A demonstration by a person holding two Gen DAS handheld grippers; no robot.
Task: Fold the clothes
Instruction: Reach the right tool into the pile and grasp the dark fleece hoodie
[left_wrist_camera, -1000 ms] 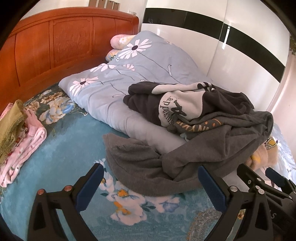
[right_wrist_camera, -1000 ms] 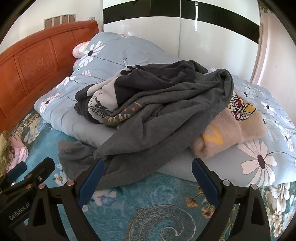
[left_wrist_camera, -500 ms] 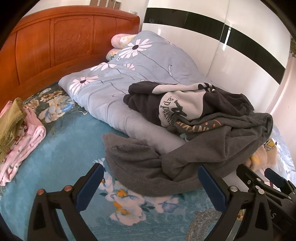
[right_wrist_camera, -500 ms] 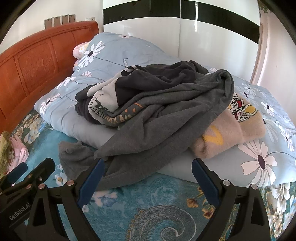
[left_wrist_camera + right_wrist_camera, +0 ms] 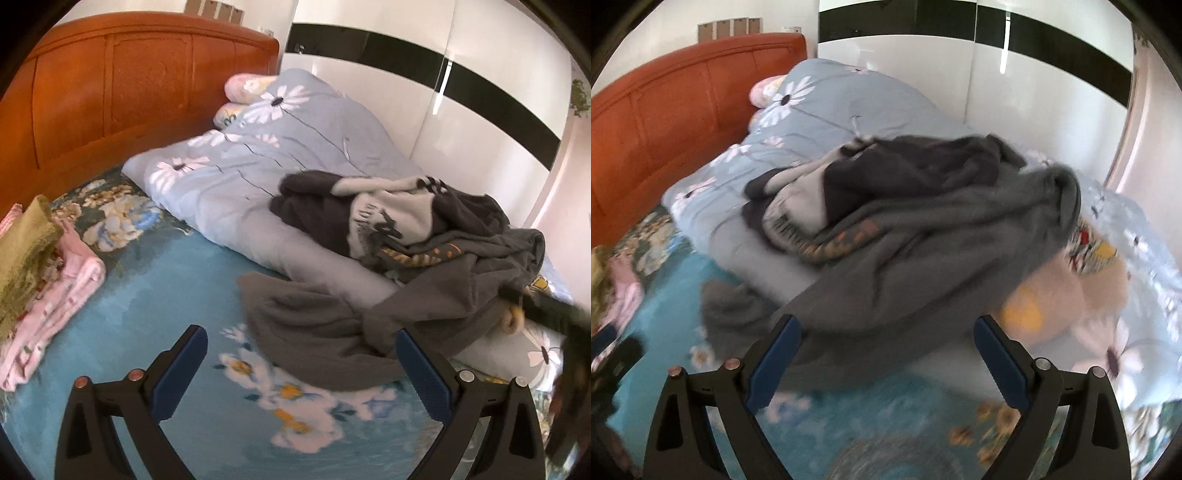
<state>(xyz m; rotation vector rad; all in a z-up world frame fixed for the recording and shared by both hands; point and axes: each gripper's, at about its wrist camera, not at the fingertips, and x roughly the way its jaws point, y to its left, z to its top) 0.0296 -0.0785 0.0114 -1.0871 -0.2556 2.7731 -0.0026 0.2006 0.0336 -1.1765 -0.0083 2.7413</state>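
The left hand-held gripper [image 5: 301, 363] hangs over the bed with its 2 blue fingers spread wide and nothing between them. The right hand-held gripper [image 5: 886, 352] is spread just as wide and also holds nothing. Neither touches any cloth.

The clothes sit in a loose heap on the folded blue quilt [image 5: 258, 155], toward 1 o'clock in the left wrist view. On top lies a grey sweatshirt [image 5: 424, 306]; 1 limp end of it spills off the quilt onto the teal flowered bedsheet [image 5: 155, 291], at 12 o'clock just ahead of the left fingers. Under it lie a dark top with a pale printed panel [image 5: 391, 218] and, at 3 o'clock in the right wrist view, a tan garment [image 5: 1082, 291] with a yellow patch. A folded pink and olive pile [image 5: 44, 266] rests at 9 o'clock in the left view, well apart from the heap.

The sweatshirt looks thick, soft and fairly light; it will likely sag and drag the clothes beneath if pulled from the middle. The better hold is probably the free end on the bedsheet, or a hem edge near it, pinching 1 layer only. The right view is blurred, so seams and cuffs cannot be told.
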